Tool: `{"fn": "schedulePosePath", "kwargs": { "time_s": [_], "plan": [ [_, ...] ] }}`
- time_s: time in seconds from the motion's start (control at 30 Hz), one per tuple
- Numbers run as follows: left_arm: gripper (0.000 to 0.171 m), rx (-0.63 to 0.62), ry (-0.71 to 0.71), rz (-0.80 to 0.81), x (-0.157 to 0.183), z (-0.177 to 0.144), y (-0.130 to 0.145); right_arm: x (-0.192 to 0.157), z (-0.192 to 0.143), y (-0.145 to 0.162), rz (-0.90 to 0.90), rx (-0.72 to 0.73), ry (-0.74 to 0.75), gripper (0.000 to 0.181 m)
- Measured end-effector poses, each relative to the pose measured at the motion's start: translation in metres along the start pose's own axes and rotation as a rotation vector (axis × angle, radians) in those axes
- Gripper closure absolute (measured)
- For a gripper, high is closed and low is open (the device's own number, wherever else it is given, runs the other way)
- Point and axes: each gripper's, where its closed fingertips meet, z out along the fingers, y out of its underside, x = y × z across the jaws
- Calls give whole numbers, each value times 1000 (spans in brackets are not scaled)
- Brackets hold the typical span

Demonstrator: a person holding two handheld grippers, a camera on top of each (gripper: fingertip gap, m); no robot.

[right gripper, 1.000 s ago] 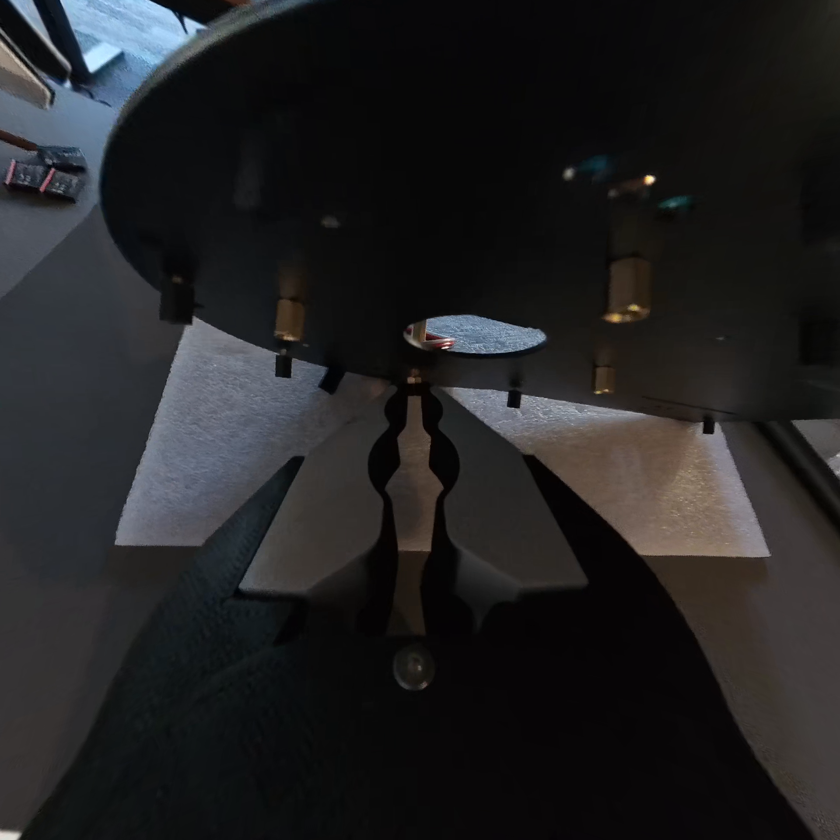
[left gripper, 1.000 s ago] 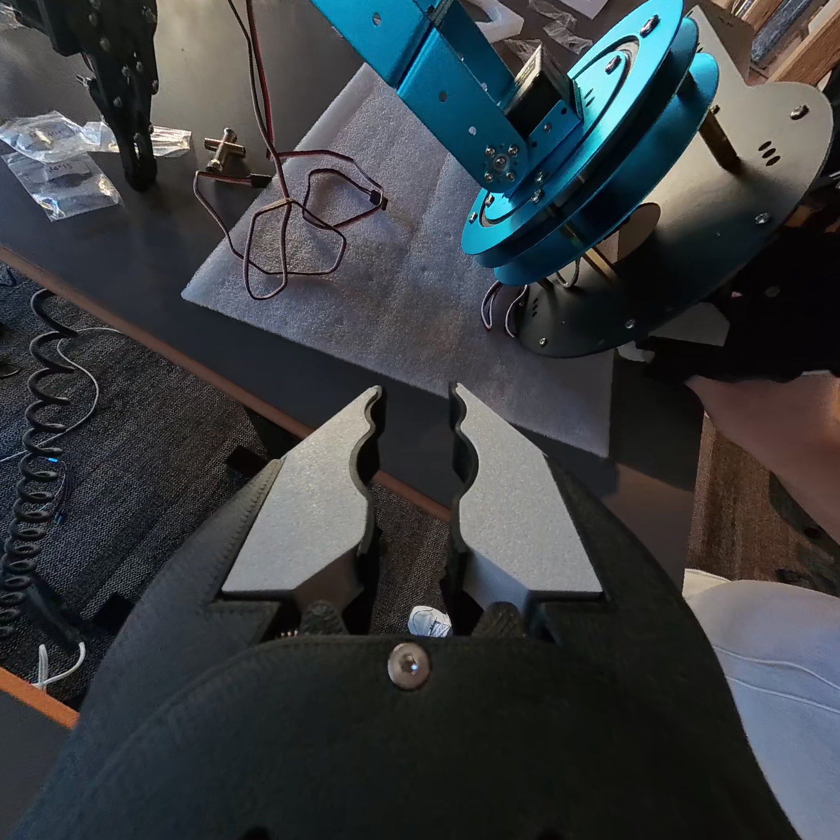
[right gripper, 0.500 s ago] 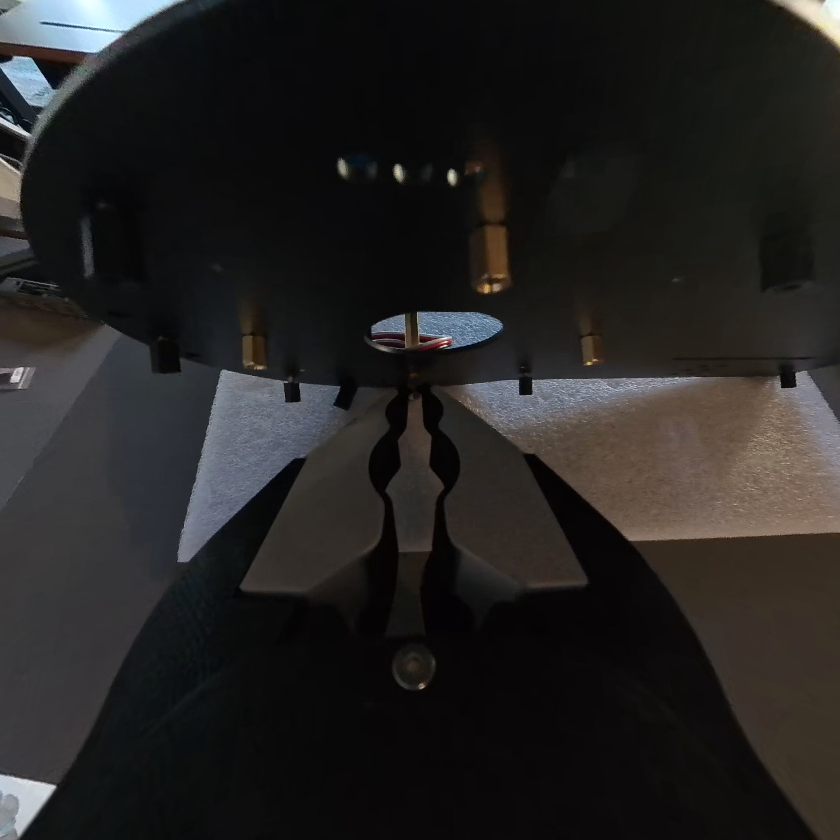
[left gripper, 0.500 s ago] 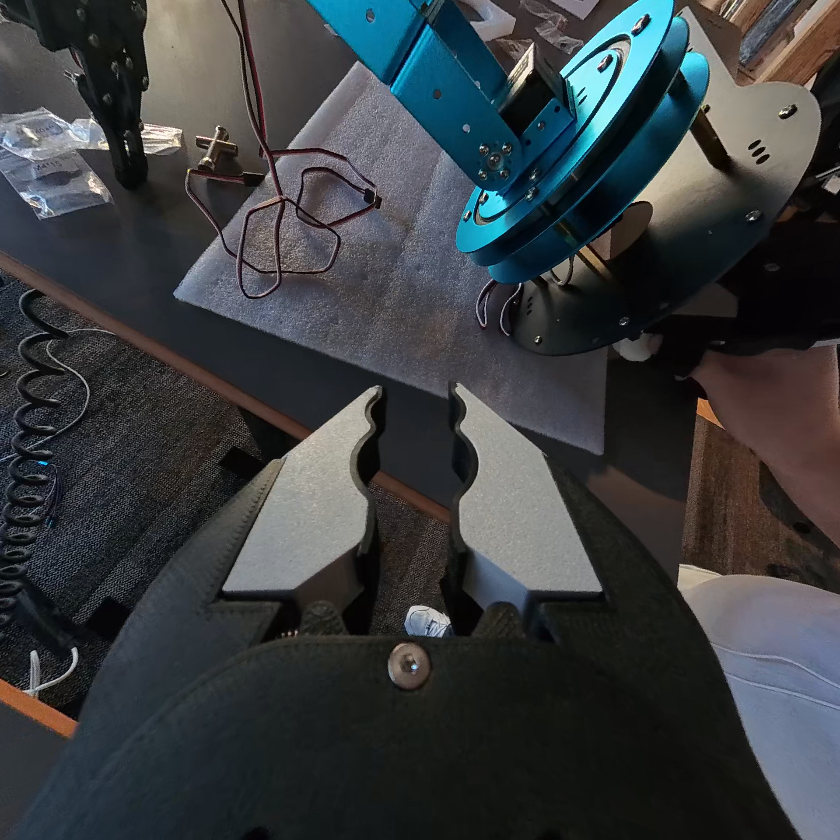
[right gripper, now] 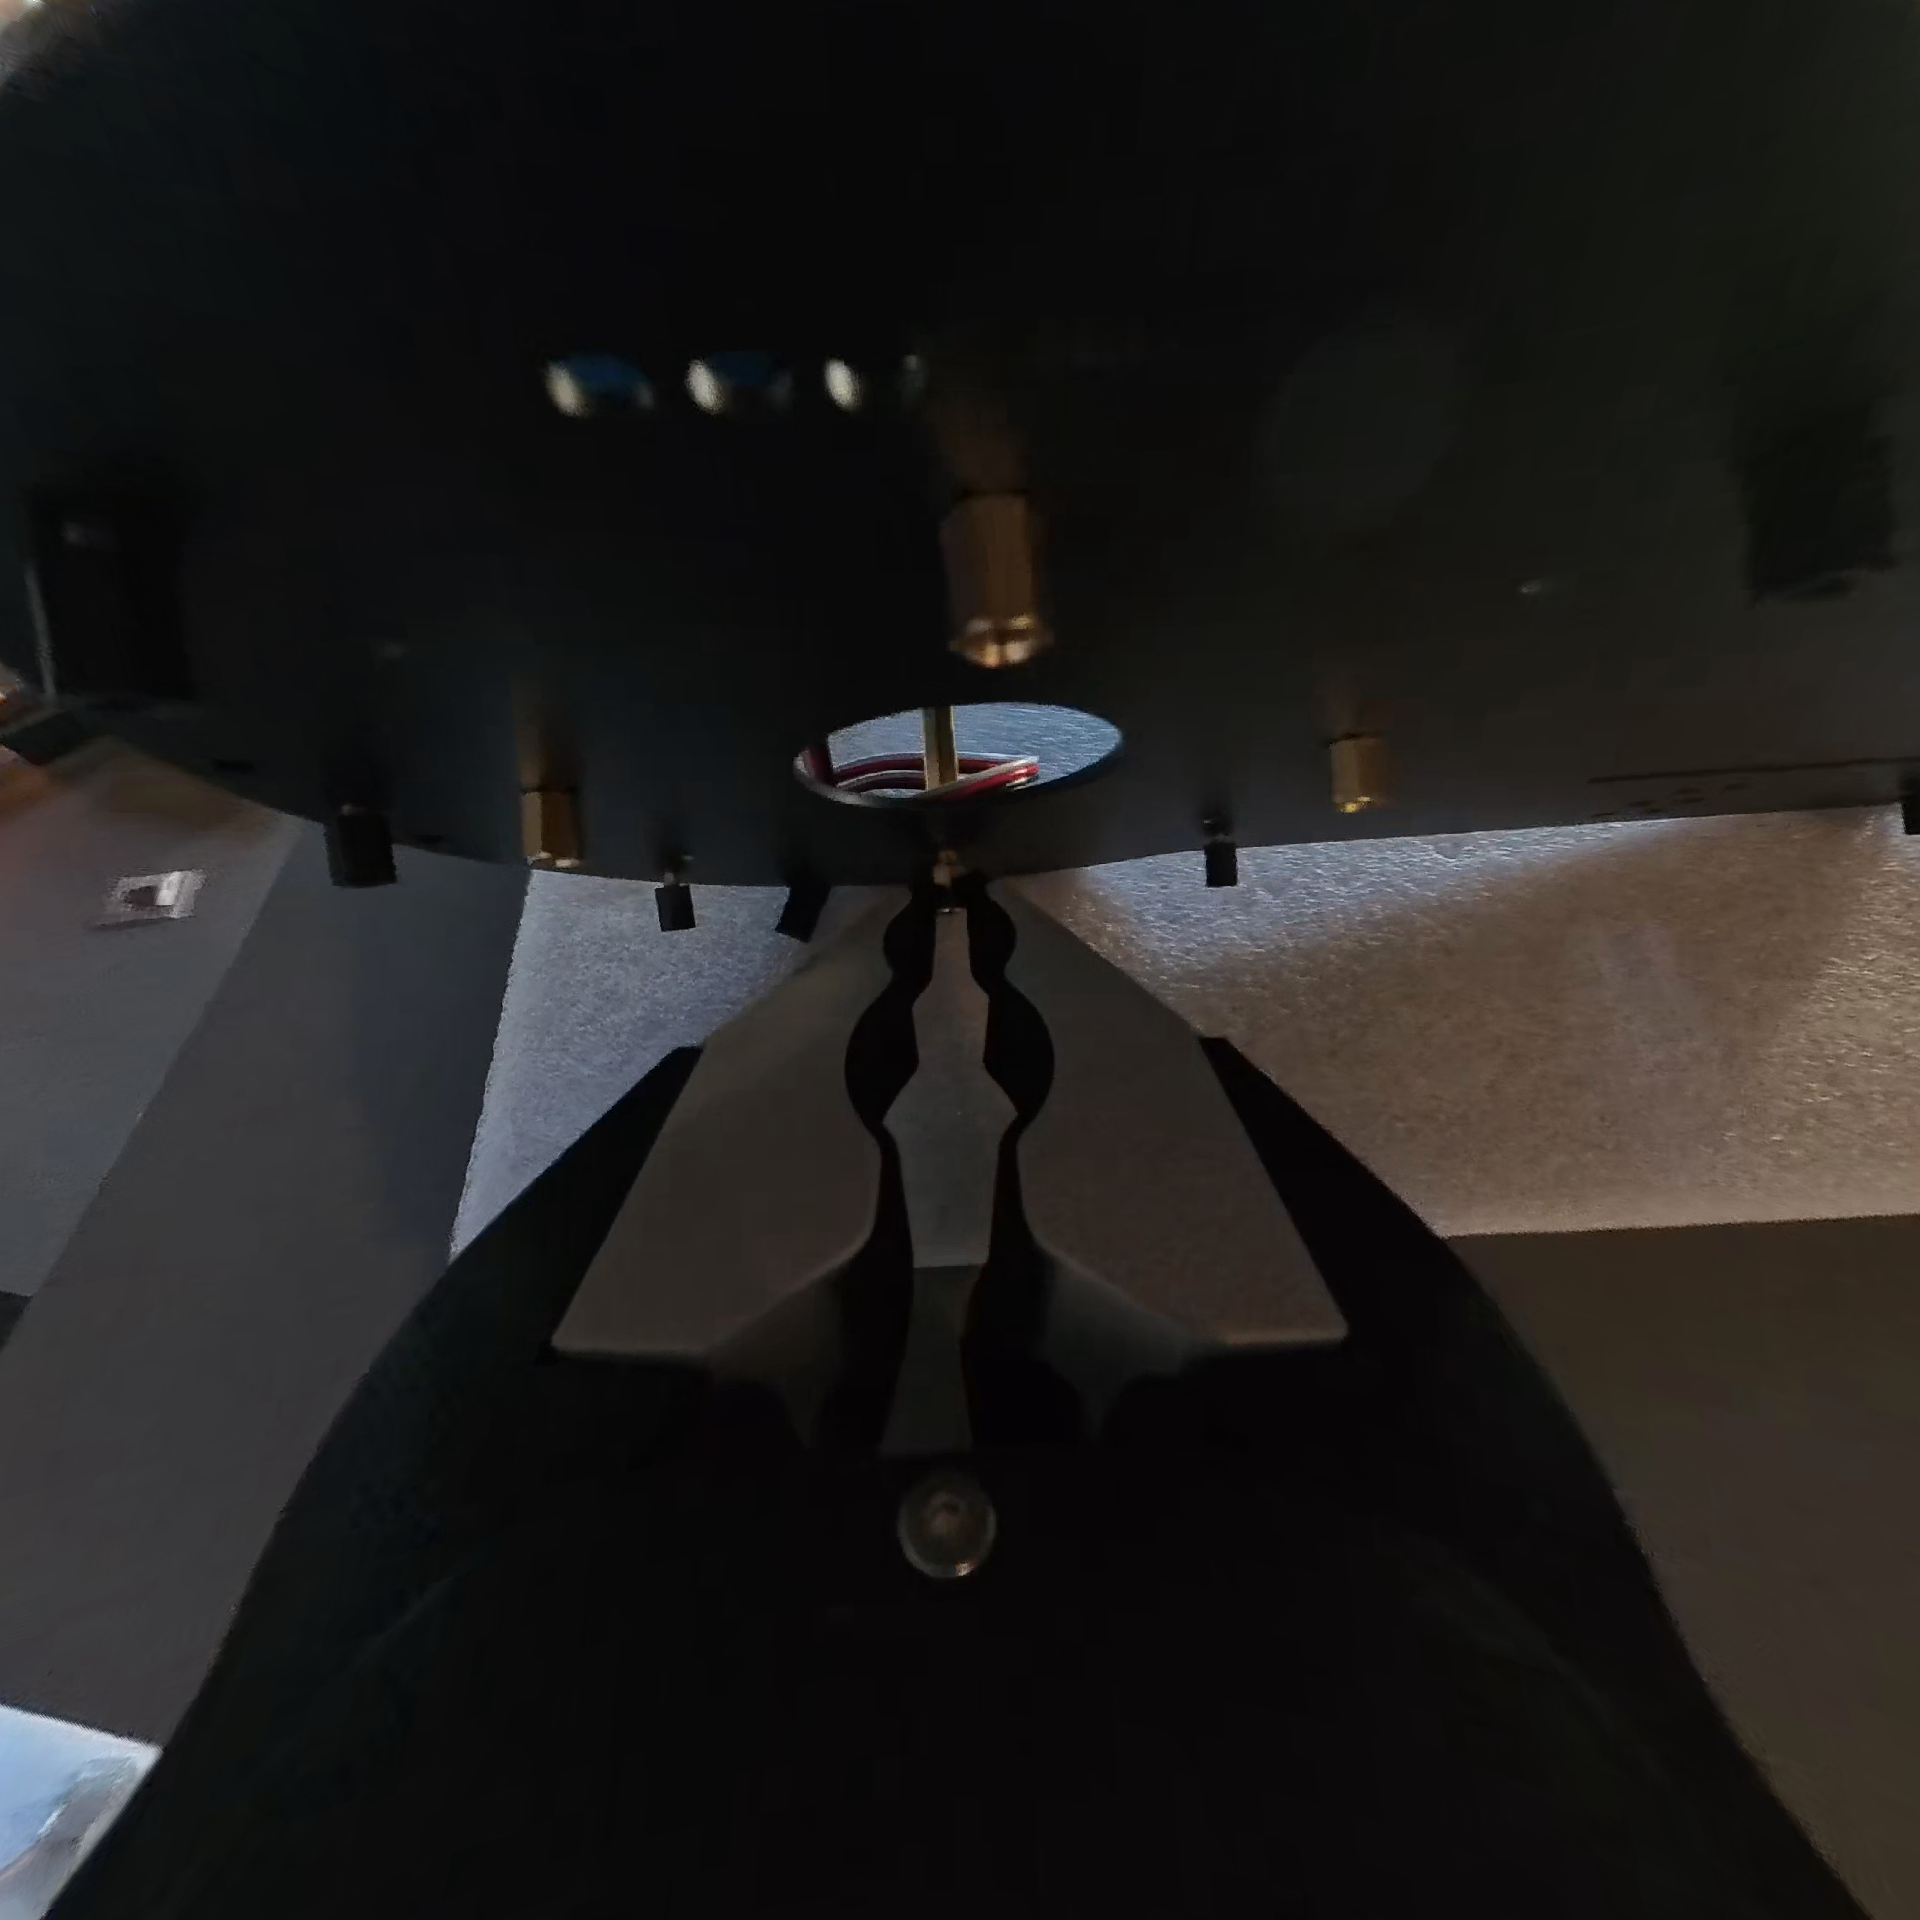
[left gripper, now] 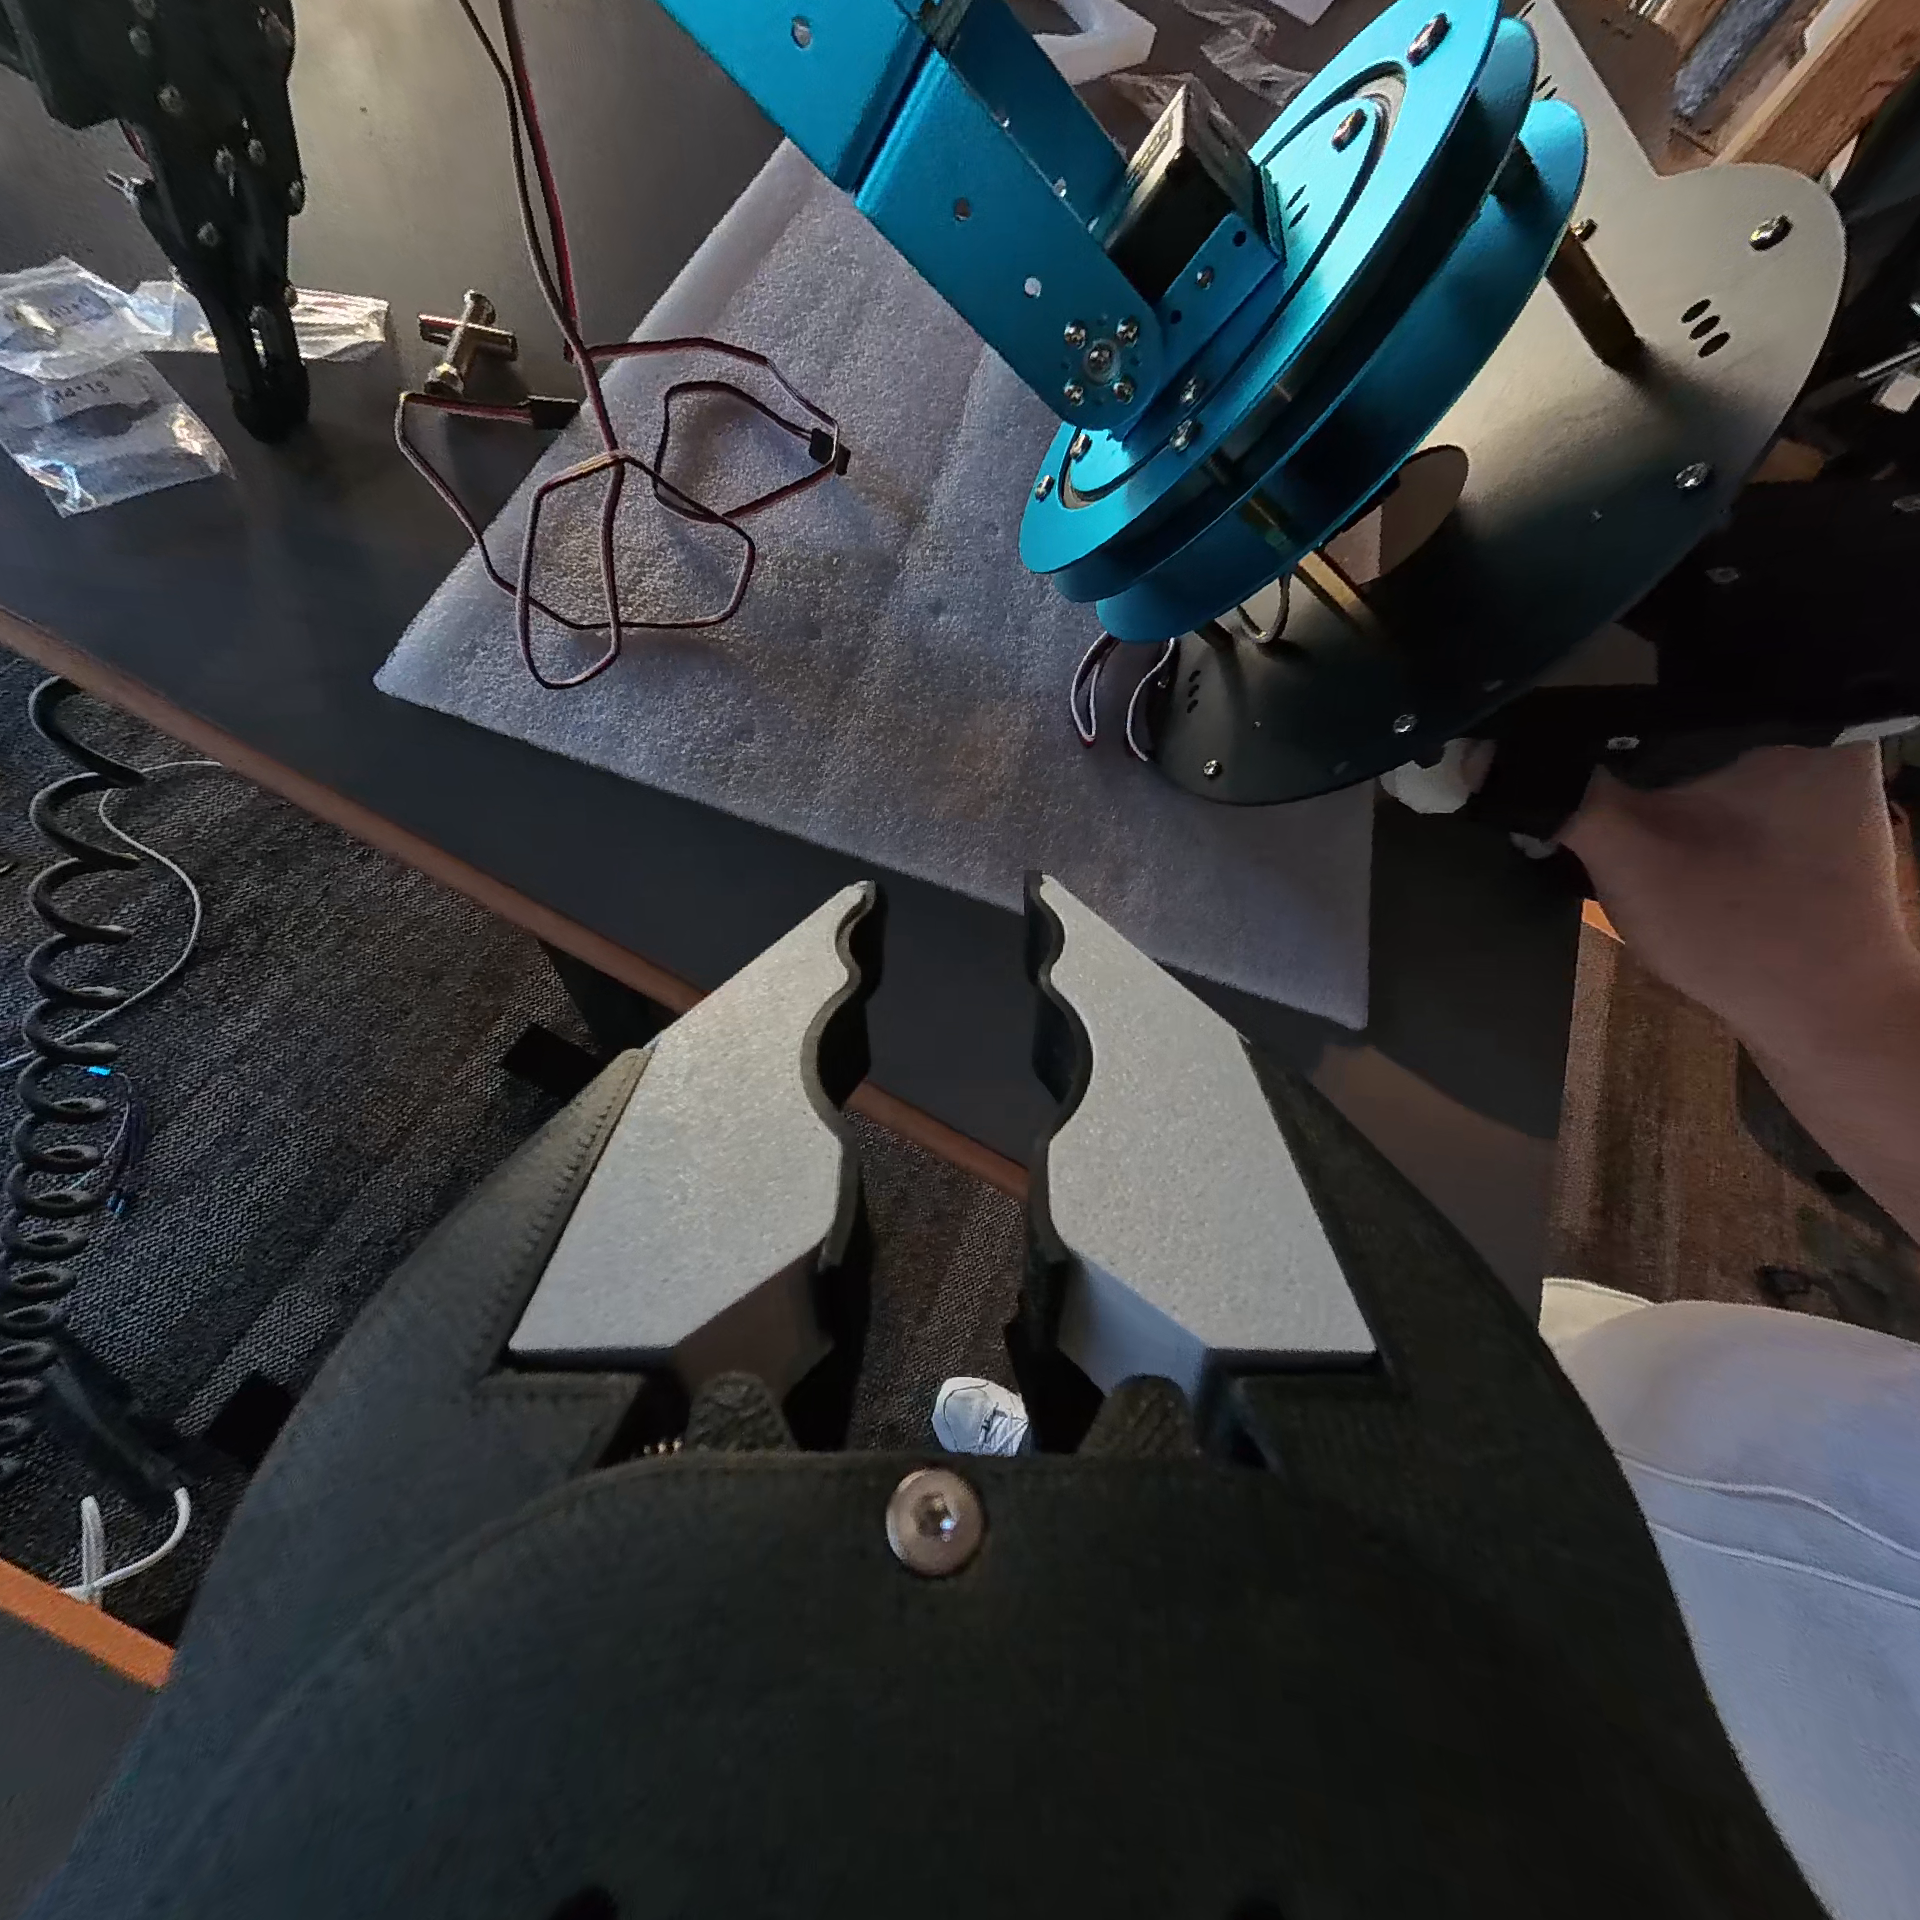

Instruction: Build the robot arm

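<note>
Left view, left gripper (left gripper: 951,914): jaws apart and empty, hanging over the desk (left gripper: 260,582) edge, well short of the base plate (left gripper: 1558,436).
Left view, base plate: black disc tipped up on its near rim on the foam sheet (left gripper: 831,665), carrying blue discs (left gripper: 1299,343) and a blue arm (left gripper: 966,135) that lean away from the plate.
Left view, right gripper (left gripper: 1704,665): dark, at the plate's raised lower rim, with a hand (left gripper: 1714,883) behind it.
Left view, beside the plate: a looped servo cable (left gripper: 623,540) on the foam; farther off, a cross wrench (left gripper: 468,343), parts bags (left gripper: 94,405) and a black claw (left gripper: 229,208).
Right view, right gripper (right gripper: 948,888): jaws nearly together, clamped on a small screw or stud at the plate's (right gripper: 935,260) rim.
Right view, plate underside: brass standoffs (right gripper: 992,582), a round hole (right gripper: 961,758) with red and white wires in it.
Handling, as a judgement: stiff metal, probably heavy and top-heavy when tilted; the painted rim looks slippery and thin. A hold on the rim or a standoff seems surer than on one small stud; the wires are the fragile part.
</note>
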Motion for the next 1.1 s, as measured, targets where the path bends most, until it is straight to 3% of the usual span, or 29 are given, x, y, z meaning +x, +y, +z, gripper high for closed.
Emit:
{"fn": "schedulePosePath", "kwargs": {
  "time_s": [0.63, 1.1],
  "plan": [
    [148, -9, -4, 8, -2, -4, -1, 5, -5, -7, 132, 62, -44, 176],
    [148, -4, -3, 4, -2, -4, -1, 2, -4, -5, 84, 46, -34, 176]
  ]
}}
